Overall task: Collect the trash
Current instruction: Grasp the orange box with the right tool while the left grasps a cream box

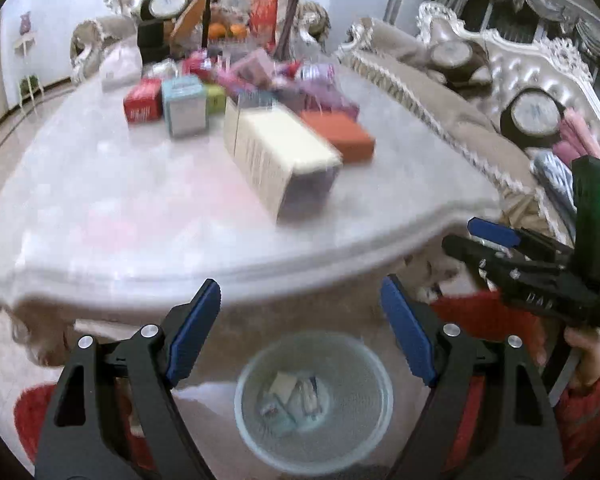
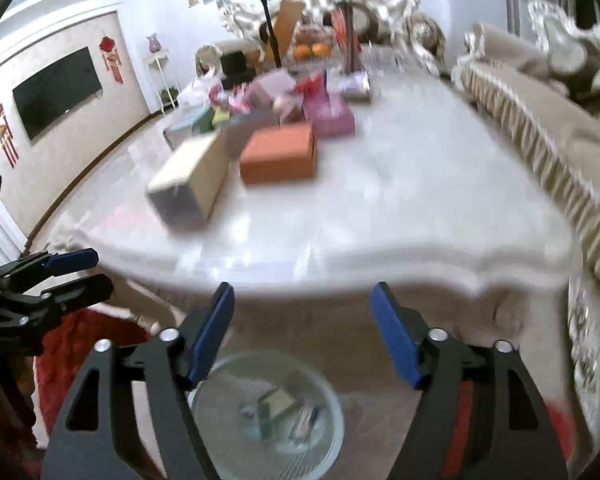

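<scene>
A round mesh waste bin [image 1: 314, 402] stands on the floor below the table's front edge, with a few small boxes inside; it also shows in the right wrist view [image 2: 266, 412]. My left gripper [image 1: 300, 312] is open and empty above the bin. My right gripper [image 2: 302, 312] is open and empty above it too. On the white table [image 1: 120, 216] lie a long cream box [image 1: 278, 152], an orange box [image 1: 340, 130], a red box [image 1: 142, 100], a light blue box [image 1: 184, 106] and several more behind. The cream box [image 2: 190, 180] and orange box [image 2: 280, 154] show in the right view.
Ornate sofas [image 1: 480, 92] flank the table on the right and far end. A fruit bowl [image 1: 224, 32], a black stand and a flower vase [image 1: 292, 12] sit at the table's far end. A red rug [image 2: 84, 344] lies under the bin. A TV [image 2: 56, 90] hangs left.
</scene>
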Tool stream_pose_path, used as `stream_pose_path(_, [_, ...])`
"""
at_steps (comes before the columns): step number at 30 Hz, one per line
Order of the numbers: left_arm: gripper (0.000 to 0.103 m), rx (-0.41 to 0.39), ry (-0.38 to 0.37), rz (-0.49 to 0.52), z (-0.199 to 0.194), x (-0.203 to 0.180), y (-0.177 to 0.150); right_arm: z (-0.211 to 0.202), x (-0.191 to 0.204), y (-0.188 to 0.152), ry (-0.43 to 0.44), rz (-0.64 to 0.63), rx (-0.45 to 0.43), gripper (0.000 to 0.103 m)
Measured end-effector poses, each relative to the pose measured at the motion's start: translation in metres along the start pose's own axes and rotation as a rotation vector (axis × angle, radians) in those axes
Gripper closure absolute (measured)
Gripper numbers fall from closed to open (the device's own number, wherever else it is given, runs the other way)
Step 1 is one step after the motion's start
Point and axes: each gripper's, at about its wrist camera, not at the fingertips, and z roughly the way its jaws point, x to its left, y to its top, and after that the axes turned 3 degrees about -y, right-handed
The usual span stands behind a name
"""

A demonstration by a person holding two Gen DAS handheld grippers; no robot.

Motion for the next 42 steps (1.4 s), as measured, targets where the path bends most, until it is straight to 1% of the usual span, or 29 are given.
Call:
stream_pose_path(3, [0.023, -0.039, 0.002, -0.021, 0.007, -0.006, 0.023, 0.013, -0.001, 0.022, -0.004, -0.030, -0.020, 0.034])
stream_pose_path(5, [0.023, -0.057, 0.005, -0.029, 0.013, -0.009, 0.032, 0.022, 0.000, 0.032, -0.009, -0.048, -0.025, 0.034])
stream_pose_path(7, [0.023, -0.057, 0.019, -0.031, 0.021, -0.011, 0.038, 0.031, -0.002, 0.039, -0.016, -0.065, -0.027, 0.034])
stream_pose_path(11, [0.023, -0.052, 0.054, -0.042, 0.037, -0.011, 0.048, 0.041, 0.001, 0.043, -0.015, -0.092, -0.022, 0.034])
stream_pose_path(16, [0.023, -0.061, 0.057, -0.089, 0.044, -0.001, 0.053, 0.048, 0.007, 0.045, -0.004, -0.133, -0.014, 0.034])
stream_pose_path(24, [0.023, -0.034, 0.082, -0.137, 0.072, 0.011, 0.069, 0.063, 0.015, 0.052, -0.003, -0.160, 0.013, 0.034])
stream_pose_path(28, [0.023, -0.014, 0.123, -0.155, 0.083, 0.021, 0.075, 0.073, 0.021, 0.060, 0.007, -0.160, 0.028, 0.034])
stream_pose_path(30, [0.023, -0.005, 0.158, -0.178, 0.086, 0.030, 0.077, 0.078, 0.024, 0.063, 0.003, -0.154, 0.028, 0.034])
stream_pose_path(31, [0.023, -0.006, 0.164, -0.190, 0.086, 0.035, 0.078, 0.080, 0.026, 0.065, -0.005, -0.151, 0.029, 0.034])
stream_pose_path(32, [0.023, -0.002, 0.165, -0.205, 0.086, 0.040, 0.079, 0.084, 0.028, 0.068, -0.013, -0.146, 0.031, 0.030])
stream_pose_path(33, [0.023, 0.002, 0.162, -0.221, 0.087, 0.046, 0.080, 0.087, 0.030, 0.070, -0.022, -0.137, 0.033, 0.029])
stream_pose_path(35, [0.023, 0.010, 0.161, -0.232, 0.090, 0.052, 0.083, 0.092, 0.033, 0.073, -0.029, -0.123, 0.040, 0.029])
stream_pose_path(38, [0.023, 0.035, 0.169, -0.216, 0.095, 0.057, 0.091, 0.096, 0.038, 0.075, -0.047, -0.124, 0.031, 0.029])
stream_pose_path(39, [0.023, 0.040, 0.167, -0.212, 0.096, 0.058, 0.092, 0.096, 0.039, 0.076, -0.044, -0.120, 0.037, 0.029])
stream_pose_path(40, [0.023, 0.046, 0.147, -0.209, 0.096, 0.059, 0.093, 0.095, 0.040, 0.076, -0.021, -0.112, 0.045, 0.029])
stream_pose_path(41, [0.023, 0.045, 0.120, -0.210, 0.095, 0.060, 0.094, 0.091, 0.042, 0.075, 0.004, -0.108, 0.037, 0.029])
stream_pose_path(42, [0.023, 0.046, 0.107, -0.201, 0.093, 0.061, 0.095, 0.085, 0.044, 0.072, 0.012, -0.112, 0.020, 0.029])
